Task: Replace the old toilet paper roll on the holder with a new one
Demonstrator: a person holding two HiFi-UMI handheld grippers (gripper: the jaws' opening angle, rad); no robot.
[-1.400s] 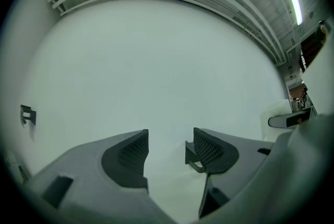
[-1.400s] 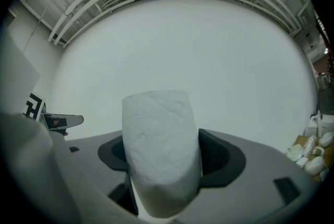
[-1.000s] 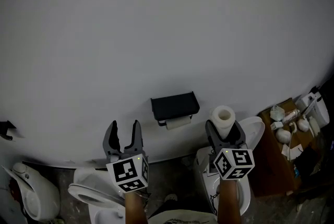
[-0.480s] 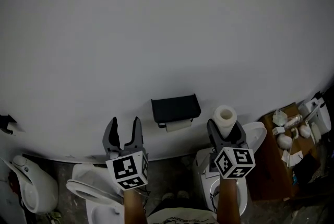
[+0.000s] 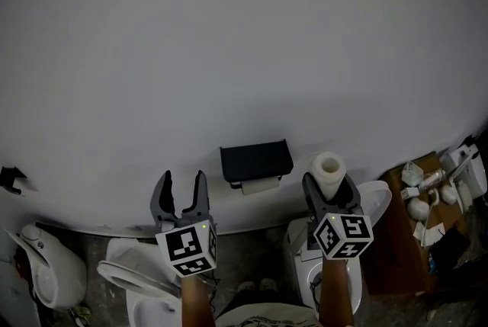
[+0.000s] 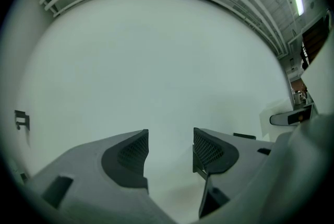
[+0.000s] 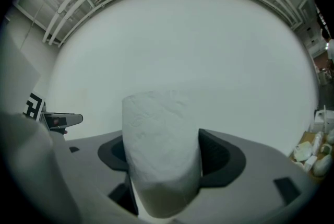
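Jaws of the right gripper (image 5: 329,184) pinch 1 upright new roll (image 5: 328,168), hiding its lower half; the left gripper (image 5: 183,181) stands spread, empty. On the wall between them, 1 black holder (image 5: 255,158) covers most of 1 old roll (image 5: 261,184).

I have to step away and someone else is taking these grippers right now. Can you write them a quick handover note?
Left gripper: open and empty, pointed at the wall, left of the holder.
Right gripper: shut on the new roll, held upright, right of the holder.
Holder: black, on the wall, with the old roll still hanging under it.
Done: new roll picked up.
Left: take the old roll off, probably with the free left gripper, then fit the new one.
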